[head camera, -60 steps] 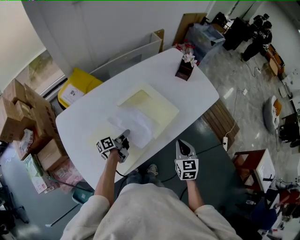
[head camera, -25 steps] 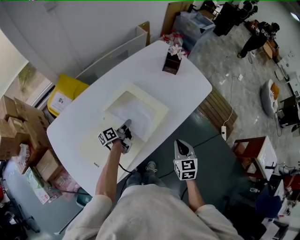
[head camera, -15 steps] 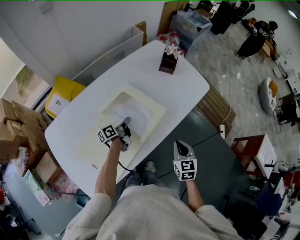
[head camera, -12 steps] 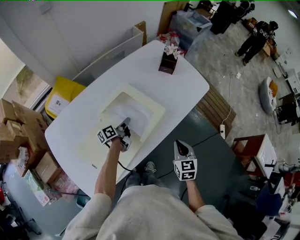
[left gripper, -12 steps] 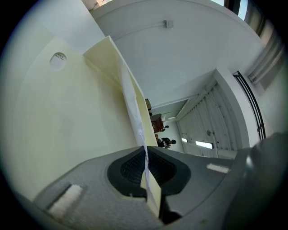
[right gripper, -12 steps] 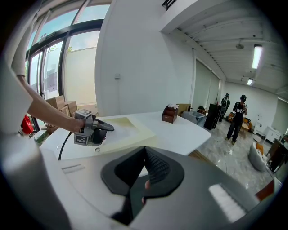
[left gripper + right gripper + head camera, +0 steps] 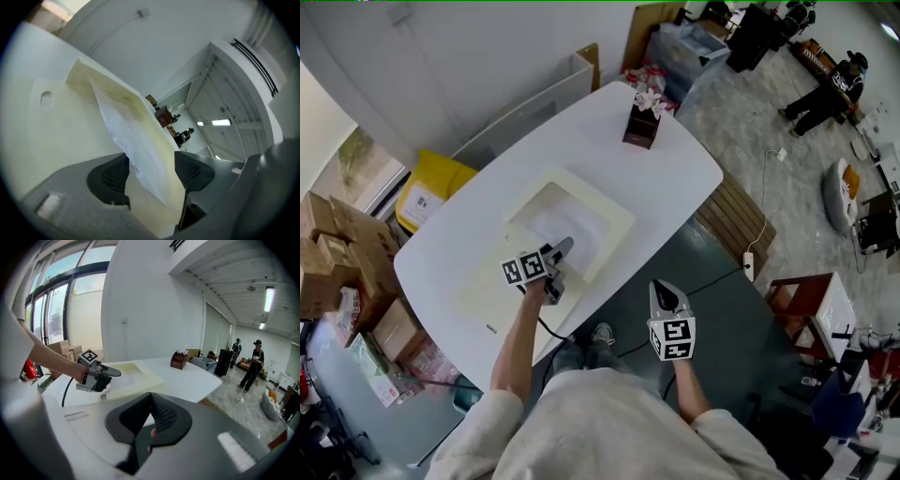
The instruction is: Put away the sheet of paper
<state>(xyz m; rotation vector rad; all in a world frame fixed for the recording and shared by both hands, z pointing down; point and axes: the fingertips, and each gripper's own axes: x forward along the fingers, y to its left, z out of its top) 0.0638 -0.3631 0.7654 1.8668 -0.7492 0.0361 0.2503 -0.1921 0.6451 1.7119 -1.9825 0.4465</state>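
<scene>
Cardboard boxes (image 7: 333, 248) crowd the floor at one side of a white oval desk (image 7: 675, 178), and a small brown box topped with flowers (image 7: 643, 122) stands near the desk's far end. On the middle of the desk lies a shallow cream case (image 7: 617, 220), opened out with its flap (image 7: 483, 291) flat toward the person. The sheet of paper (image 7: 570, 225) lies inside the sunken part of the case. The left tool (image 7: 561, 250) sits at the case's near edge. In the left gripper view its jaws are spread, and the near edge of the sheet (image 7: 140, 159) and a cream wall of the case (image 7: 133, 105) pass through the gap with neither pad pressing on them. The right tool (image 7: 667, 291) hangs off the desk's edge over the floor, its jaws pressed together on nothing. The sheet looks thin, light and limp (its surface seems faintly rumpled up close), so it would likely droop from any single hold, crease under a hard squeeze and slide easily on the smooth cream lining. If it needs shifting, the near edge or a corner is the place to pinch, with the pads closed fully and the pull kept low and flat. Judging by how it lies, the sheet seems to be in place, and closing the stiffer flap from its free edge is probably what remains.
</scene>
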